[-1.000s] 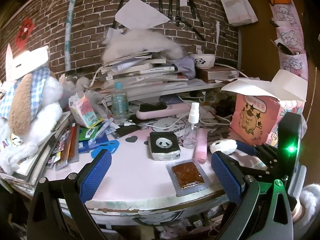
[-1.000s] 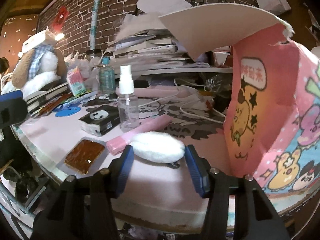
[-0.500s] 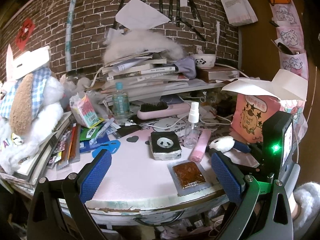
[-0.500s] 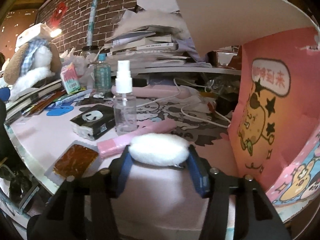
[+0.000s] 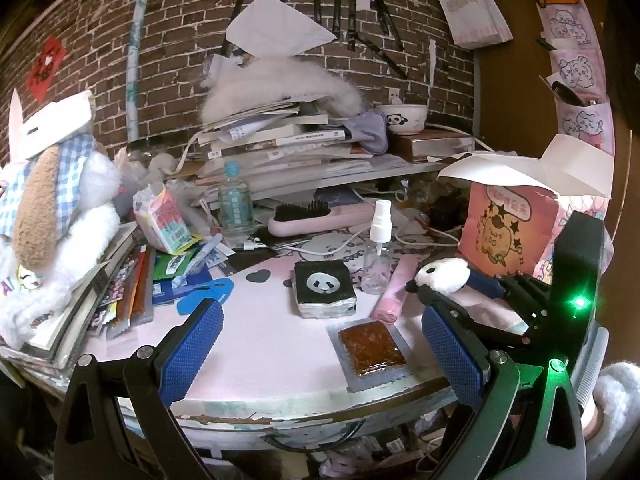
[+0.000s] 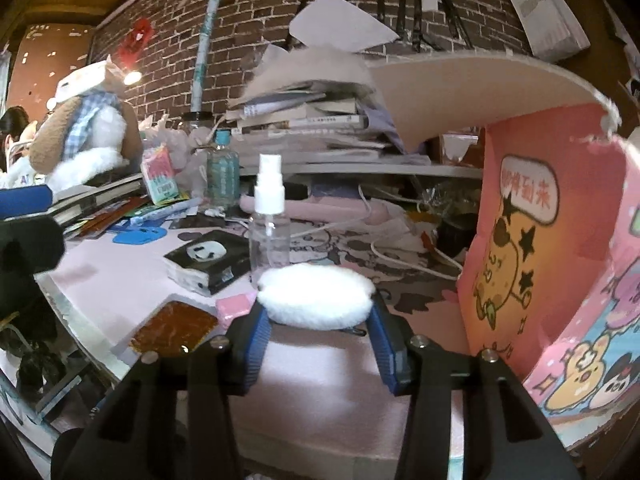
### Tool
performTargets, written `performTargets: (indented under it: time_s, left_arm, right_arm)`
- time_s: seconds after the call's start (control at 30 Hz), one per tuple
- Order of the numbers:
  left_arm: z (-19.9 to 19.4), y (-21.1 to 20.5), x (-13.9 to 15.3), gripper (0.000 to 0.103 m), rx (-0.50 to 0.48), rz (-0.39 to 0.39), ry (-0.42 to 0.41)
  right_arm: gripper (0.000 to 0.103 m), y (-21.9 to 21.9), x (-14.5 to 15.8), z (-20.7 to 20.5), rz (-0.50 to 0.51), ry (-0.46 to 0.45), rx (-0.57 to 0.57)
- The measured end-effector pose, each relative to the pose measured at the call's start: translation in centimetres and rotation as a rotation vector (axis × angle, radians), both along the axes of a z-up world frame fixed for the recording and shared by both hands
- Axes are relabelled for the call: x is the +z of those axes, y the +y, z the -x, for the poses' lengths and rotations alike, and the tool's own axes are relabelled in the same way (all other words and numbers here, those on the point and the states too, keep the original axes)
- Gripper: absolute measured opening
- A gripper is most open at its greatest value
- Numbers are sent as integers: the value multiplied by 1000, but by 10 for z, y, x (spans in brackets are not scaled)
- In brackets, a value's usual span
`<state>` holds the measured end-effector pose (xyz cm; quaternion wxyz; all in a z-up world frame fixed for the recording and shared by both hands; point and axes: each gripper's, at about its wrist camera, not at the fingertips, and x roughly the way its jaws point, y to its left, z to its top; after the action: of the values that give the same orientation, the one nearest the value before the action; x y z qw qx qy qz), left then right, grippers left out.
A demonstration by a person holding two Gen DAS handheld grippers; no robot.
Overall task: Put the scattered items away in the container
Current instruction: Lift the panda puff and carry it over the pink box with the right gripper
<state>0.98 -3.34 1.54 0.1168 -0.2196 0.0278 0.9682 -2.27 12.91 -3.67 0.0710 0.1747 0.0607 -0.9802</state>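
My right gripper [image 6: 316, 320] has a white fluffy panda plush [image 6: 316, 296] between its blue pads; the jaws are closing and the pads press on its sides. In the left wrist view the same plush [image 5: 442, 276] hangs just above the pink tabletop, left of the pink cartoon box [image 5: 508, 232]. That box [image 6: 540, 240] stands close on the right with its flap raised. My left gripper [image 5: 320, 312] is open and holds nothing at the table's front edge. Ahead of it lie a panda-print packet [image 5: 324, 286], a spray bottle [image 5: 378, 252], a pink tube [image 5: 394, 292] and a brown snack packet [image 5: 370, 348].
A pink hairbrush [image 5: 316, 218], a water bottle [image 5: 234, 204] and white cables lie behind the items. Books and papers [image 5: 280, 140] pile up against the brick wall. A big plush toy [image 5: 52, 208] and stacked booklets fill the left side.
The right gripper's pads closed in on the white plush and raised it a little off the table. The left gripper stayed where it was.
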Motion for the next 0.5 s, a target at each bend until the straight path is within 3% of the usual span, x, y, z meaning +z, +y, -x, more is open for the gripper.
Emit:
performTargets:
  time_s: [0.23,0.5]
  left_arm:
    - [1,-3,-1,100,11,-7,-7]
    - [1,-7,-2,100,17,-12,-11]
  right_arm:
    - [43,-11,16,-17,-56,91,31]
    - [43,-12,50,-34,-33,155,109]
